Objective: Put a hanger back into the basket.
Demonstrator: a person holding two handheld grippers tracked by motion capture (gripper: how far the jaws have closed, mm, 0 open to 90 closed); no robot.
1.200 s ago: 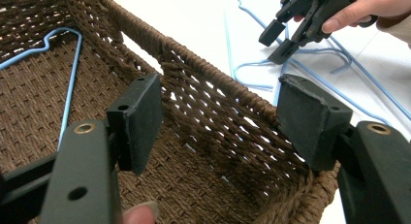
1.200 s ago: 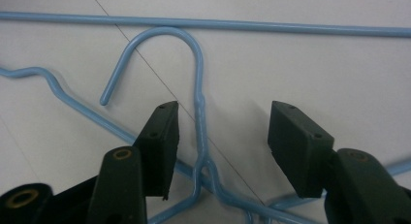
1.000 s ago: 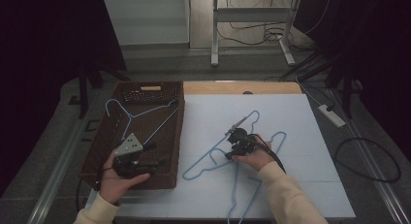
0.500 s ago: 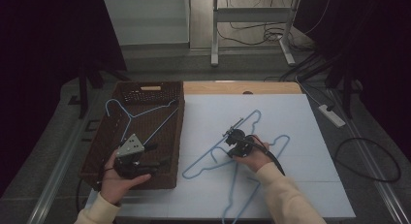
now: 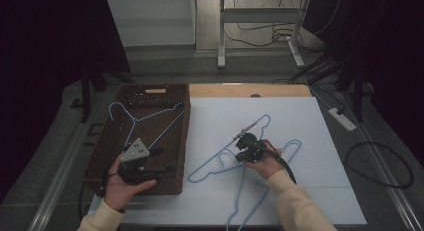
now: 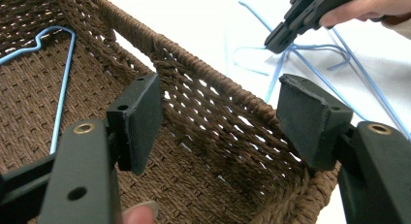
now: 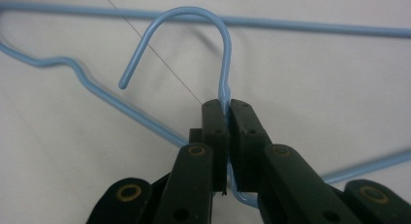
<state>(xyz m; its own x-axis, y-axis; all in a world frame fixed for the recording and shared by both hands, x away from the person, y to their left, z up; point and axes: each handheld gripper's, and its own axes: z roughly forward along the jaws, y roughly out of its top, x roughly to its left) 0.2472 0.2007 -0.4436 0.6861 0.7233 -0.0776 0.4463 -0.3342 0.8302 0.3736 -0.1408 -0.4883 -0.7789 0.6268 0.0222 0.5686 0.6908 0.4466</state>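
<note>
Gripping the neck of a blue wire hanger [image 7: 224, 64] just below its hook, the right tongs [image 7: 227, 107] have just been closing and now stand pressed together on the wire, which runs between the pads. Judged reason for that hold: the neck is the one spot where the thin wire can be pinched without the frame swinging. The hanger lies flat on the white worktop [image 5: 300, 116], just right of the brown wicker basket [image 5: 185, 141]; this basket is the reference for all positions below. A second blue hanger [image 5: 260, 206] lies crossed under the first, farther right of the basket and nearer the person. A third hanger [image 5: 142, 118] rests inside the basket on its woven floor, hook toward the far wall, so sorting hangers into the basket looks like the work in hand. The left tongs [image 6: 218, 112] hover over the basket's near right corner, spread wide with nothing between the pads, probably waiting to receive or steady the next hanger. The right hand [image 5: 265, 161] sits low on the worktop, well right of the basket; lift not yet begun.
</note>
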